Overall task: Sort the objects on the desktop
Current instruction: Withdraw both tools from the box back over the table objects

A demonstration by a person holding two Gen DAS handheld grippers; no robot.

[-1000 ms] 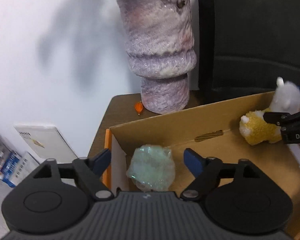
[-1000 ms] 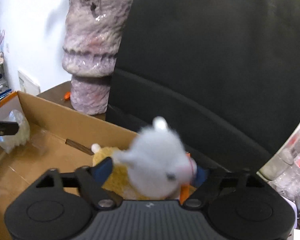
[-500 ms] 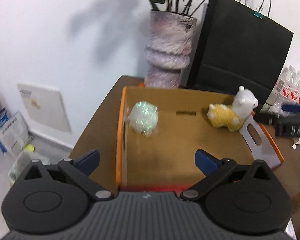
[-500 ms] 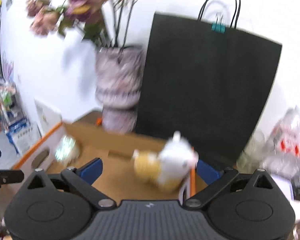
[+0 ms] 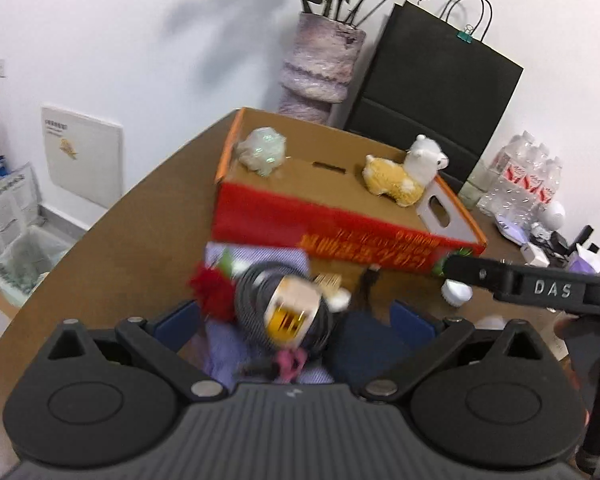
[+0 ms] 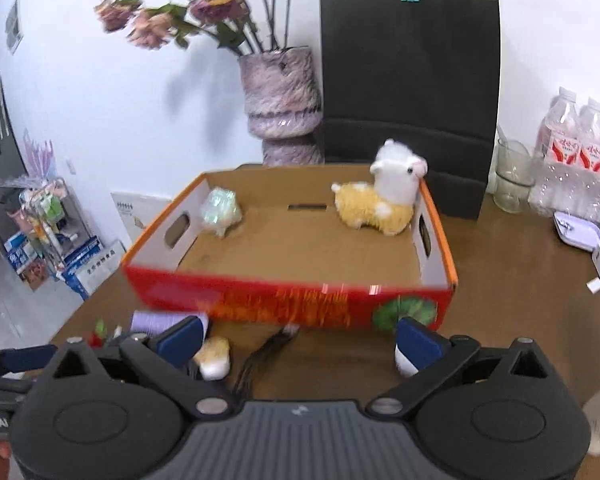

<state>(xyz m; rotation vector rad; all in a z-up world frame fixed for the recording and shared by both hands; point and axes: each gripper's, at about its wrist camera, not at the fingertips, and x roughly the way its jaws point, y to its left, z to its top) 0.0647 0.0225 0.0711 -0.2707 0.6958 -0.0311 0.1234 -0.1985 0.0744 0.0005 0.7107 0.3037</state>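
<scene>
Brown table point(image 6: 512, 280); on it: red cardboard box point(image 6: 292, 300), vase point(image 6: 282, 104), black paper bag point(image 6: 410, 92), water bottles point(image 6: 580, 156), glass jar point(image 6: 512, 176).

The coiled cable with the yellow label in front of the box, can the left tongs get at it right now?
Probably yes: the left tongs are open, the coiled cable lies between their fingers, and nothing covers it.

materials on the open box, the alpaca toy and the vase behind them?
Box: looks like corrugated cardboard, raw brown inside, glossy red-orange print outside, die-cut handle holes.
Alpaca toy: plush, fluffy yellow body and white head, fuzzy outline.
Vase: probably glazed ceramic, mottled purple-grey with sheen; could be resin.
</scene>
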